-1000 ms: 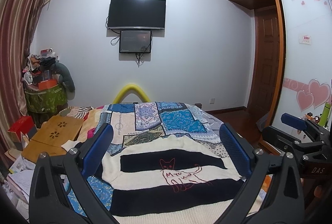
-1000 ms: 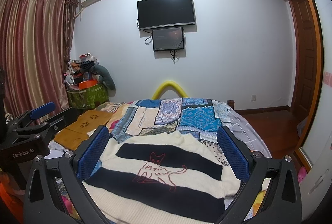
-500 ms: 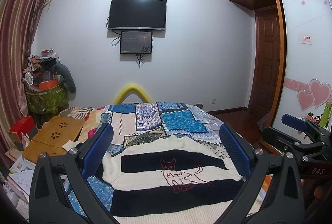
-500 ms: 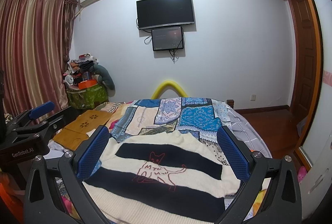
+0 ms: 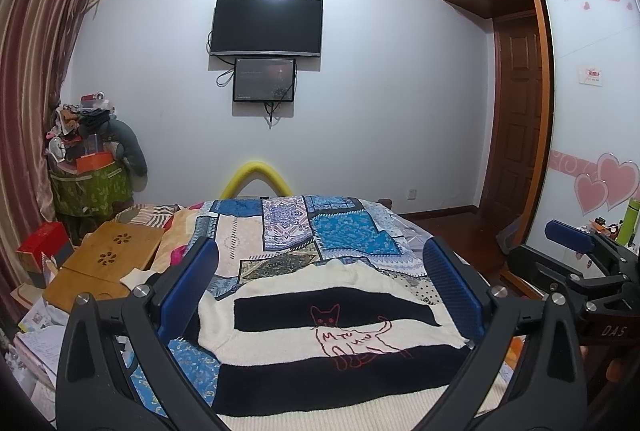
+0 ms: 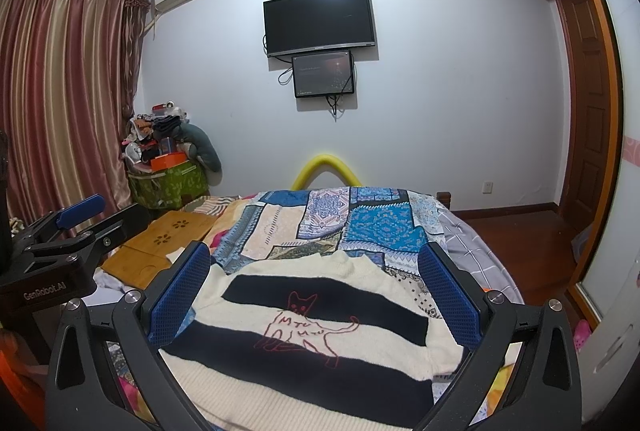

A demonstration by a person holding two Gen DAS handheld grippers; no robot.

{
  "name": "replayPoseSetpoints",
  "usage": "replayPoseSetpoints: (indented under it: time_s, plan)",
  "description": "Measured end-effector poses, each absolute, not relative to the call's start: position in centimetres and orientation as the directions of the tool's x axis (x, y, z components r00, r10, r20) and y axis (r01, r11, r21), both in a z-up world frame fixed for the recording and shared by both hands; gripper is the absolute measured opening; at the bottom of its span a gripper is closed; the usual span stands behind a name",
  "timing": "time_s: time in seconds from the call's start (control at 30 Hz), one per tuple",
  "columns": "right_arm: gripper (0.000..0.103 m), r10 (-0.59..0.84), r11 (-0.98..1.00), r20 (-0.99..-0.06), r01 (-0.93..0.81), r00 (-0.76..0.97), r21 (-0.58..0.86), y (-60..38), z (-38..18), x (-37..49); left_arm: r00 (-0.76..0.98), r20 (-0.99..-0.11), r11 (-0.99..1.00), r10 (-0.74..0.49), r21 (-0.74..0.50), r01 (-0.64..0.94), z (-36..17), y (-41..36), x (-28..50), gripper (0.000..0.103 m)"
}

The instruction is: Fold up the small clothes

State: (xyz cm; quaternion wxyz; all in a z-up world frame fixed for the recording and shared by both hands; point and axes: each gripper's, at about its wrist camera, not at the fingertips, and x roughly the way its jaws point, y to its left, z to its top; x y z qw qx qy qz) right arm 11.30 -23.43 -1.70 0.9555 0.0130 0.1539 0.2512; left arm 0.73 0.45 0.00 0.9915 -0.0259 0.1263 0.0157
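Observation:
A cream and black striped sweater (image 5: 320, 315) with a red cat outline lies flat on the bed; it also shows in the right wrist view (image 6: 312, 331). My left gripper (image 5: 320, 287) is open and empty, held above the sweater, its blue pads either side. My right gripper (image 6: 316, 287) is open and empty, likewise above the sweater. The right gripper also shows at the right edge of the left wrist view (image 5: 580, 255), and the left gripper at the left edge of the right wrist view (image 6: 68, 227).
A patchwork blanket (image 5: 300, 231) covers the bed. A wooden lap desk (image 5: 108, 255) and clutter lie at the bed's left. A green basket (image 5: 92, 187) of things stands in the corner. A wardrobe (image 5: 592, 111) and door stand at right.
Both views have shifted very slightly; the grippers stay open above the sweater and the sweater has not moved.

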Motion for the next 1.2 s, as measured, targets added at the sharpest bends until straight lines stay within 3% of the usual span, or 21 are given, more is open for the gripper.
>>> replayPoseSetpoints:
  time_s: [0.77, 1.07, 1.2]
  plan:
    - [0.103, 0.465, 0.881, -0.320, -0.467, 0.825, 0.076, -22.8, -2.1, 13.6, 0.961, -0.264, 0.995, 0.077, -0.046, -0.093, -0.7, 2.3, 3.1, 0.103]
    - [0.103, 0.473, 0.877, -0.394, -0.467, 0.788, 0.118, -22.0, -3.4, 19.6, 0.918, -0.379, 0.989, 0.116, -0.040, -0.142, -3.8, 5.7, 8.4, 0.103]
    - [0.103, 0.511, 0.855, -0.465, -0.486, 0.723, 0.183, -21.8, -4.4, 22.9, 0.876, -0.473, 0.981, 0.098, -0.102, -0.165, -6.5, 8.5, 11.2, 0.103]
